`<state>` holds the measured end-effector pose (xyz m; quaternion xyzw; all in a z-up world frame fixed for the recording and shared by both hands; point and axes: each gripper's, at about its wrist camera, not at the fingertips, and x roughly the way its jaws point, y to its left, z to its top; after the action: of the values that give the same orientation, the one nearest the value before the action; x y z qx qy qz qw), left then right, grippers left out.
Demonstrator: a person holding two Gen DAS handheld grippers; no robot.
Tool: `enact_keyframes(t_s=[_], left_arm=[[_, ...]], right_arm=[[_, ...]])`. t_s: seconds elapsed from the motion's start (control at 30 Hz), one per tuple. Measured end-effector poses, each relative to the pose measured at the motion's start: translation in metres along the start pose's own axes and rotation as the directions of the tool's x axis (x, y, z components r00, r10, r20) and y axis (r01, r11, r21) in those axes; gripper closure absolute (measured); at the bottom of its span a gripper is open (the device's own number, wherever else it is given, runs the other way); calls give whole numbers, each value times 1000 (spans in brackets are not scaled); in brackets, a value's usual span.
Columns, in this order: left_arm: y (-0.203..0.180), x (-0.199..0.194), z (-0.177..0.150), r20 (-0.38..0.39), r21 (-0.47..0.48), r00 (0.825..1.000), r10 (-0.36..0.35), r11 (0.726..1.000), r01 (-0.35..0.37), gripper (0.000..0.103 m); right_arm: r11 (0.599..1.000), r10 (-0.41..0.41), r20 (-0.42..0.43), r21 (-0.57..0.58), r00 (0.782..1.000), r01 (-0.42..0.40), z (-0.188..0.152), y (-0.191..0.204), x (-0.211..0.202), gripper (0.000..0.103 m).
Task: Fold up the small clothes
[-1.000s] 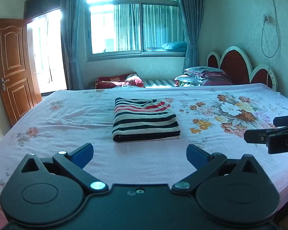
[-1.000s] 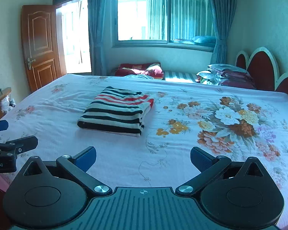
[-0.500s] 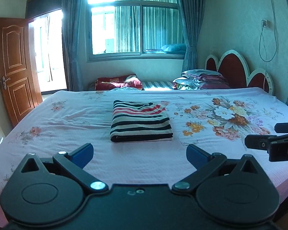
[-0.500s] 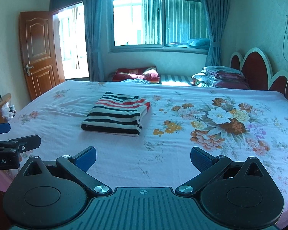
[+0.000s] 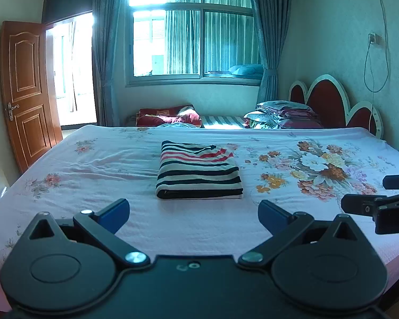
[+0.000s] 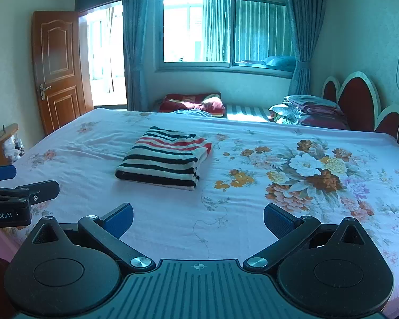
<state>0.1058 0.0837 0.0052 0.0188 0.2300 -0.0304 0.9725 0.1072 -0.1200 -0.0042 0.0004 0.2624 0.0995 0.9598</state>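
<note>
A striped garment (image 5: 198,171) in black, white and red lies folded into a neat rectangle on the middle of the bed (image 5: 93,164). In the right wrist view the same garment (image 6: 165,156) sits left of centre. My left gripper (image 5: 194,214) hangs open near the bed's front edge, well short of the garment, with nothing between its blue pads. My right gripper (image 6: 198,216) is open too, empty, and equally far back. The right gripper's fingers (image 5: 372,204) show at the right edge of the left wrist view, and the left gripper's fingers (image 6: 26,190) at the left edge of the right wrist view.
The bed wears a pale pink sheet with a large flower print (image 6: 314,170) on its right half. Folded bedding (image 5: 284,114) is stacked by the red headboard (image 5: 329,106). A red cushion (image 5: 170,117) lies beyond the far edge, below the window. A wooden door (image 5: 26,90) stands open at left.
Both grippers have drawn back and risen from the bed, so the folded garment looks smaller and farther off. The garment itself has not moved. Both stay open.
</note>
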Motion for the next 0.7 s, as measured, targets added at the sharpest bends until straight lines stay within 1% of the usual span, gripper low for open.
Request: enact_keyframes(t_s=[0.7], left_arm=[[2,1,6,11,18,1000,-12,1000,11,0]], right_arm=[[1000,2,12,7,1000,-2,4,-2,-5,0]])
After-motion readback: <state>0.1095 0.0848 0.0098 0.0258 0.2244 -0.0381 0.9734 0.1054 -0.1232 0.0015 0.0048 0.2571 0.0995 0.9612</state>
